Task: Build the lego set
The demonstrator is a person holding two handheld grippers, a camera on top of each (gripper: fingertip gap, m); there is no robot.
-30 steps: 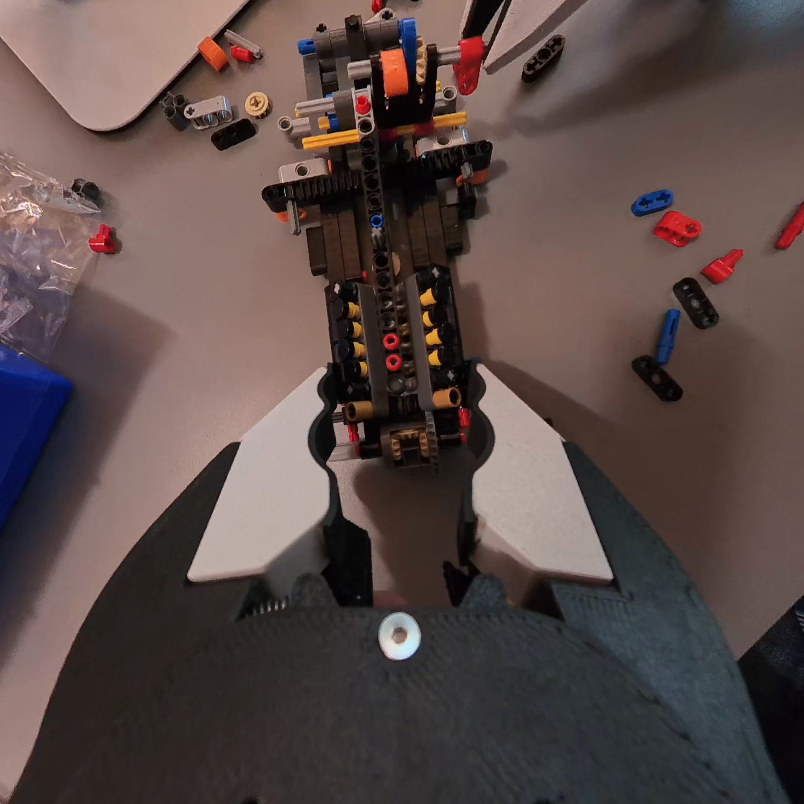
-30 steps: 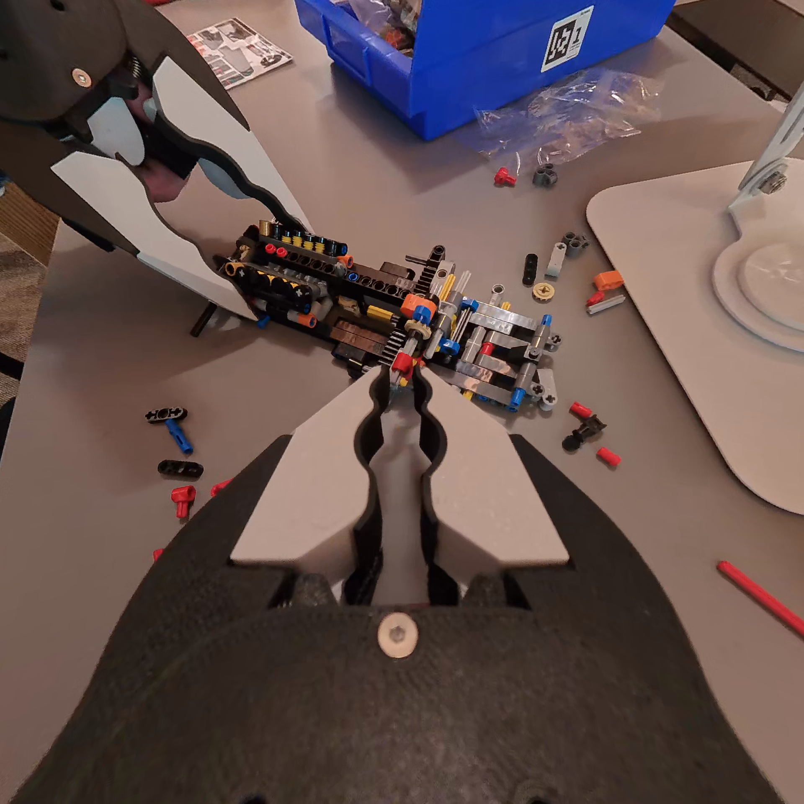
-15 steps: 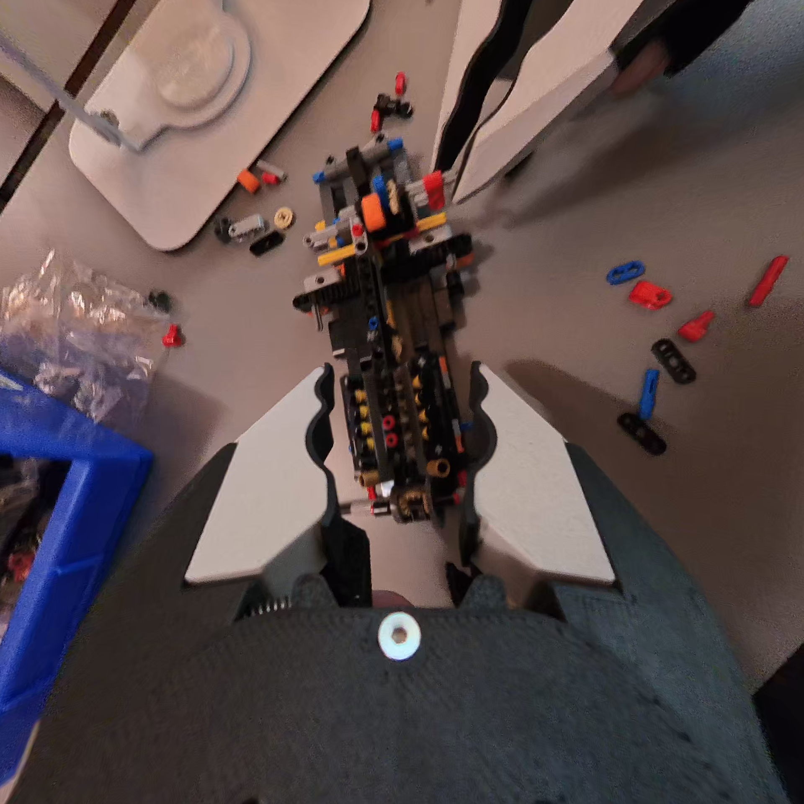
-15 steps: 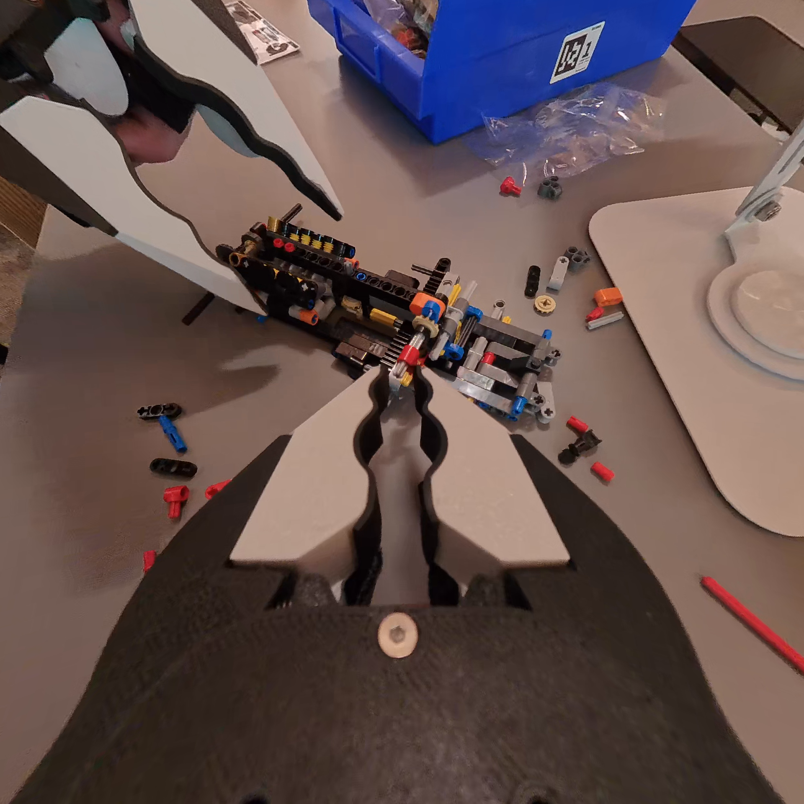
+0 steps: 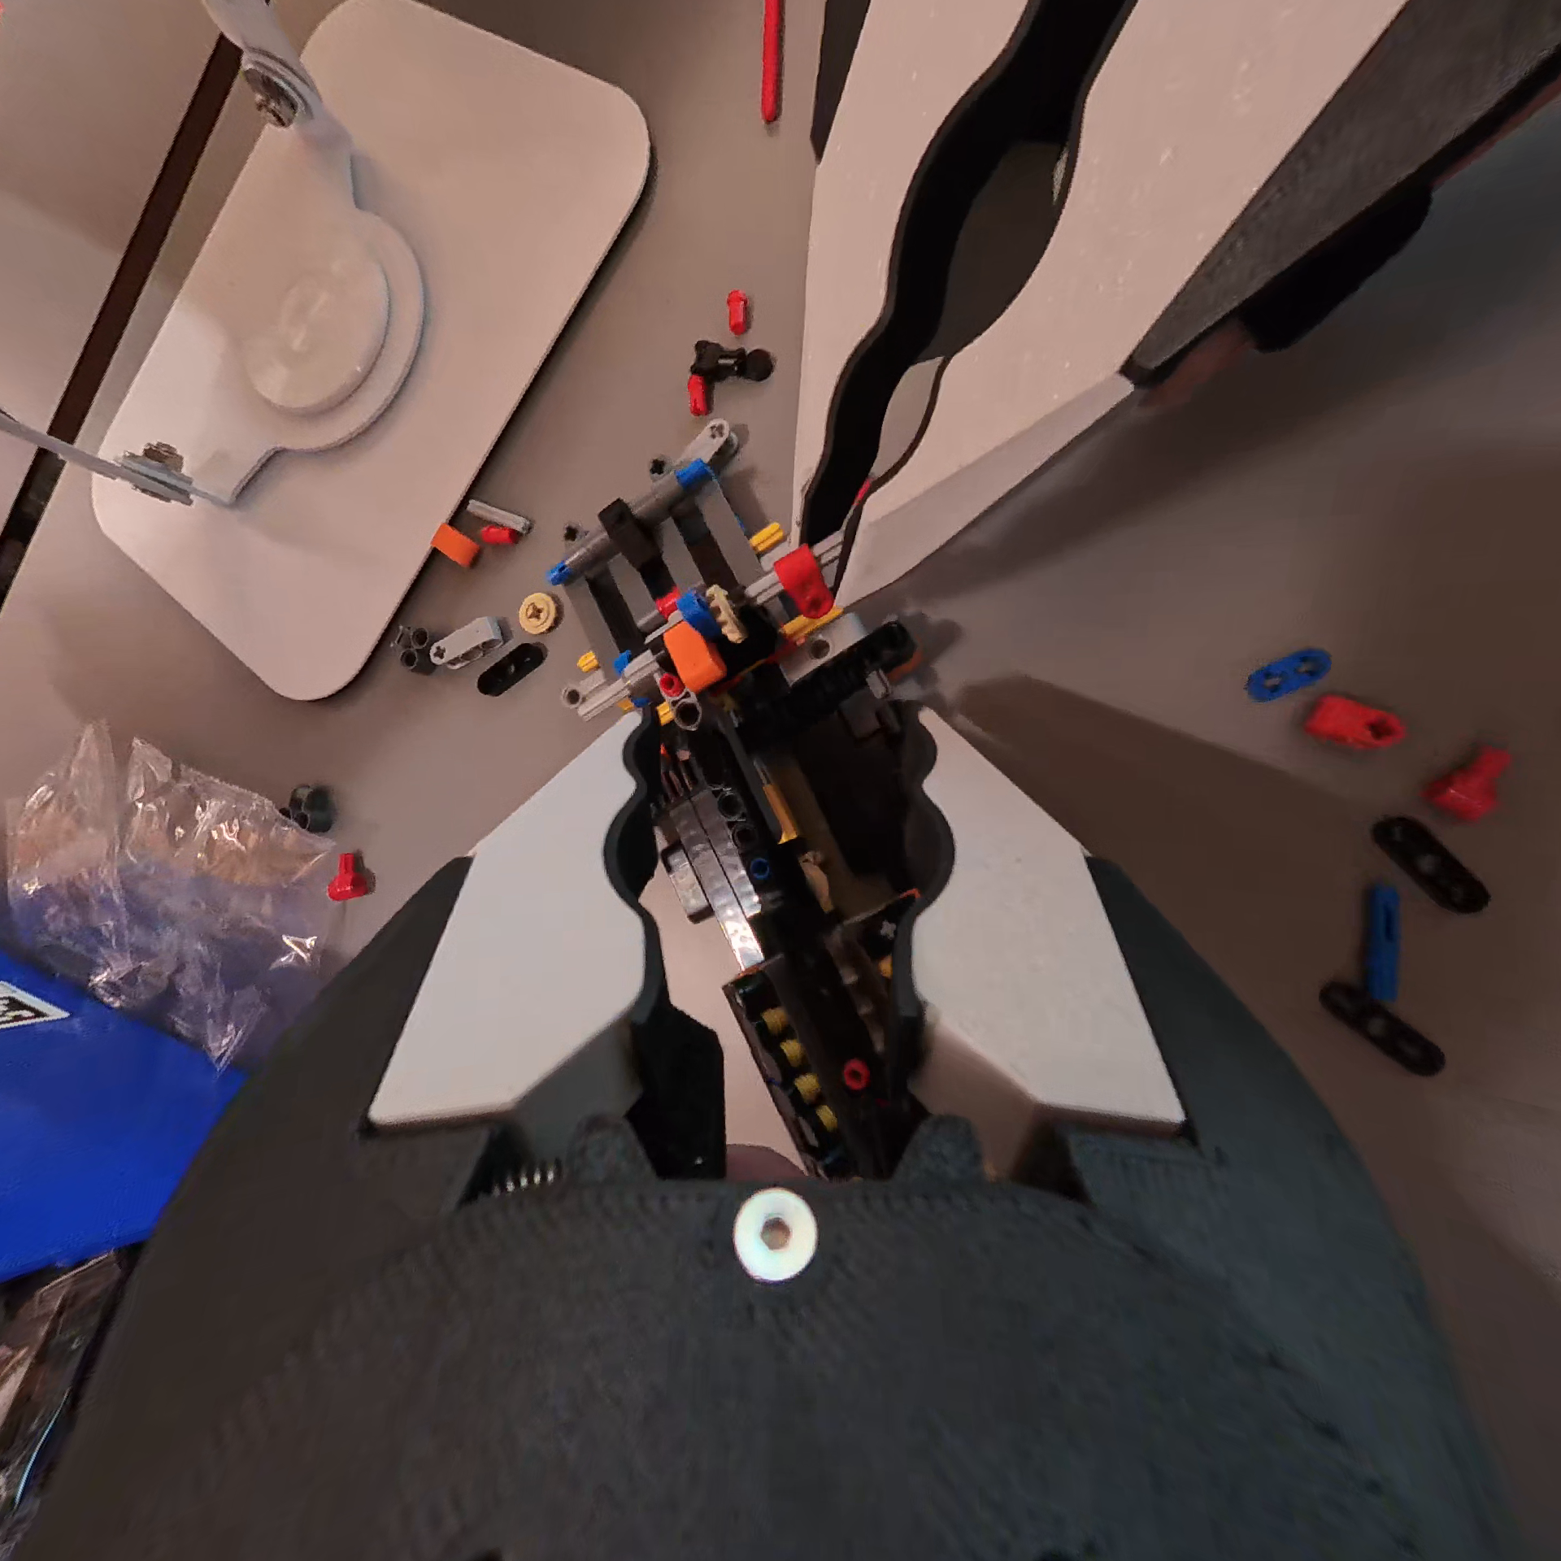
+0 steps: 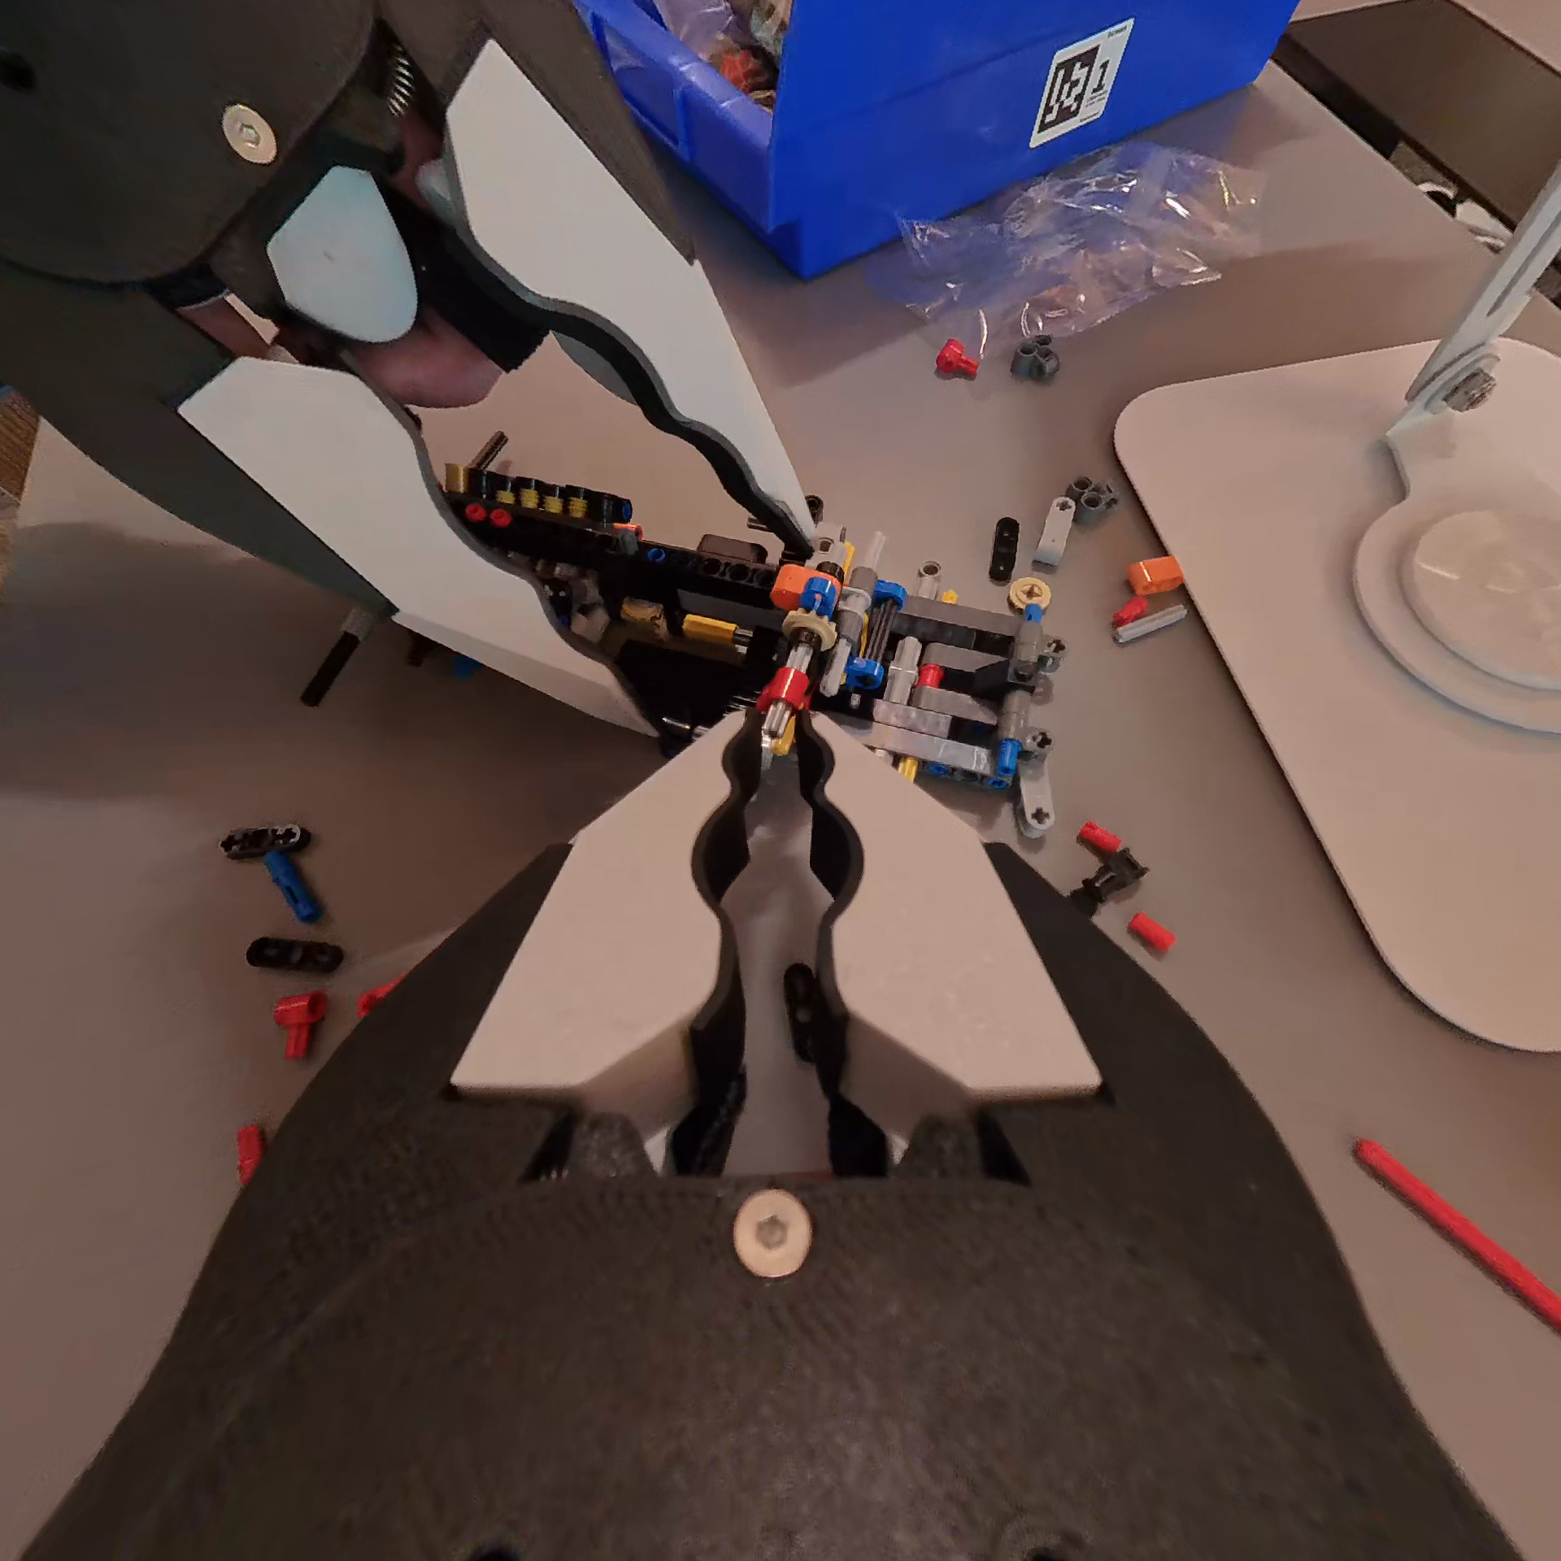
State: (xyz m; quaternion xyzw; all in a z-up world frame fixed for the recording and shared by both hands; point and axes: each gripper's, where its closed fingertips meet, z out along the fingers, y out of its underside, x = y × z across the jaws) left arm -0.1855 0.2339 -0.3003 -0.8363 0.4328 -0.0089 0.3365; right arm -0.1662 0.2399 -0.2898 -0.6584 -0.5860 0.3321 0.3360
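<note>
The long black multicoloured lego chassis [image 6: 718, 608] sat half-built on the grey surface [image 6: 127, 760], left hand-held gripper [image 5: 781, 743] spread around it, right hand-held gripper [image 6: 781, 731] pinching its grey axle [image 6: 781, 718], loose red, blue and black pieces [image 6: 287, 938] beside it still unused.

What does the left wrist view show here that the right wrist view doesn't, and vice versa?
Only the left wrist view shows the blue two-hole link and the black plate beside the stand base. Only the right wrist view shows the open top of the blue bin. Both show the lego model, the left gripper straddling it, the right gripper nipping its grey axle, and the clear bag.
</note>
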